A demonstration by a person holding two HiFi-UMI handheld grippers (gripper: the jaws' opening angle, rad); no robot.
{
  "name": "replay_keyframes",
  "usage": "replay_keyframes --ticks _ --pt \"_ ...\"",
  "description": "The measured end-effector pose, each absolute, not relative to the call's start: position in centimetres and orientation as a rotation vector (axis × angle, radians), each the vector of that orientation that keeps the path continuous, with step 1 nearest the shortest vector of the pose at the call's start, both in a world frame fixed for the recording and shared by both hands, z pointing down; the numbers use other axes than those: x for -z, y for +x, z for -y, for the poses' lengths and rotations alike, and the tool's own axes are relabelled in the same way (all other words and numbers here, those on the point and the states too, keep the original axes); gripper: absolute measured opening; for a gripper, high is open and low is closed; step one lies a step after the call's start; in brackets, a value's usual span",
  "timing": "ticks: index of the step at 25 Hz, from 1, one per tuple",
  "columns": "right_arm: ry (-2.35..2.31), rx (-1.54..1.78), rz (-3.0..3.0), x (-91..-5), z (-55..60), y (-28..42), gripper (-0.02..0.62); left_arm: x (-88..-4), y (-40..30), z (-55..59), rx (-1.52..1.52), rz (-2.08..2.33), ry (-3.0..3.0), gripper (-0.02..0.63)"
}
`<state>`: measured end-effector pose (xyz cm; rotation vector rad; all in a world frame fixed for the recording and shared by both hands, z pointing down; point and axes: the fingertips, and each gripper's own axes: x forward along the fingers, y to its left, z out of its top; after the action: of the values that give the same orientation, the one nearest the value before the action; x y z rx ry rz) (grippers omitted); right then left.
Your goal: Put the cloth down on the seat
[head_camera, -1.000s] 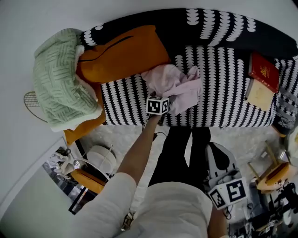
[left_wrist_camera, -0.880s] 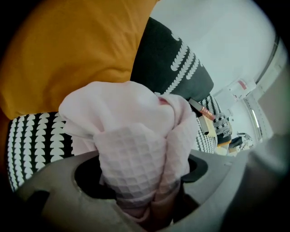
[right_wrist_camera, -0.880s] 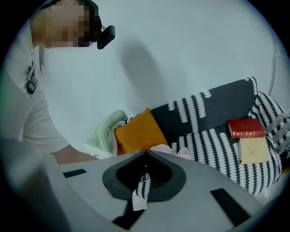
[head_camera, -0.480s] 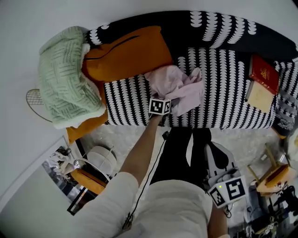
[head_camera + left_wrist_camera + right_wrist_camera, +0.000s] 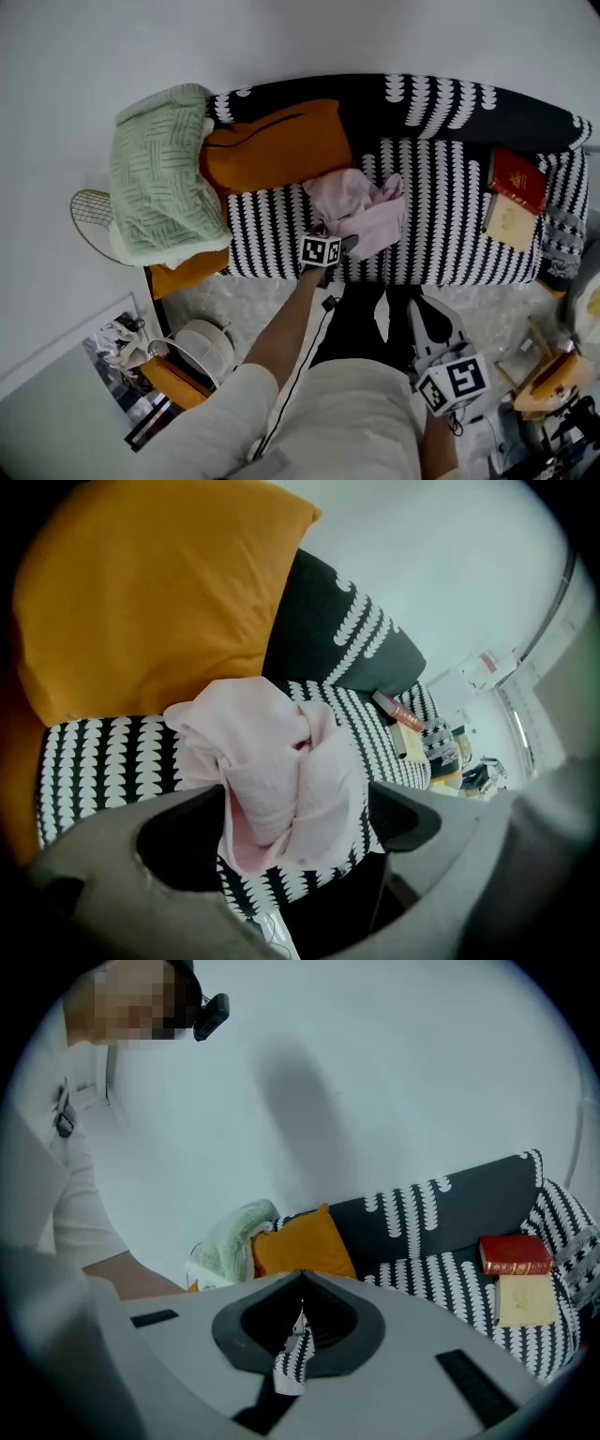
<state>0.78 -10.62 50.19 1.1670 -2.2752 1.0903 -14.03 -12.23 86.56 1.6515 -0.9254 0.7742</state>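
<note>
A crumpled pale pink cloth (image 5: 361,202) lies on the black-and-white patterned sofa seat (image 5: 450,220), just in front of the orange cushion (image 5: 277,145). My left gripper (image 5: 343,246) hovers at the seat's front edge, close to the cloth's near side. In the left gripper view its jaws are opening and stand wide. The cloth (image 5: 281,761) shows between them, but neither pad presses on it. My right gripper (image 5: 427,314) hangs low by the person's legs, away from the sofa. In the right gripper view its jaws (image 5: 300,1283) meet at the tips with nothing in them.
A green knitted blanket (image 5: 164,192) is draped over the sofa's left arm. A red book (image 5: 517,178) and a beige book (image 5: 511,220) lie at the seat's right end. A wire fan (image 5: 89,216) and assorted clutter stand on the floor around the sofa.
My left gripper has drawn back from the cloth toward the seat's front edge. The cloth stays on the seat. The head view now takes in more of the sofa.
</note>
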Motion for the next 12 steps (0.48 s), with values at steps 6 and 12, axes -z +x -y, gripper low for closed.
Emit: replay_keyframes --ticks 6,12 --pt "1.181 -1.014 2.31 -47.7 10.5 1.0 0.008 -83.4 -14.6 11.8 -0.761 0.956 1.674 0.471" --pt "1.197 -0.937 2.344 -45.6 10.1 1.3 0.008 -80.0 -14.8 11.6 -0.68 1.013 1.689 0.471"
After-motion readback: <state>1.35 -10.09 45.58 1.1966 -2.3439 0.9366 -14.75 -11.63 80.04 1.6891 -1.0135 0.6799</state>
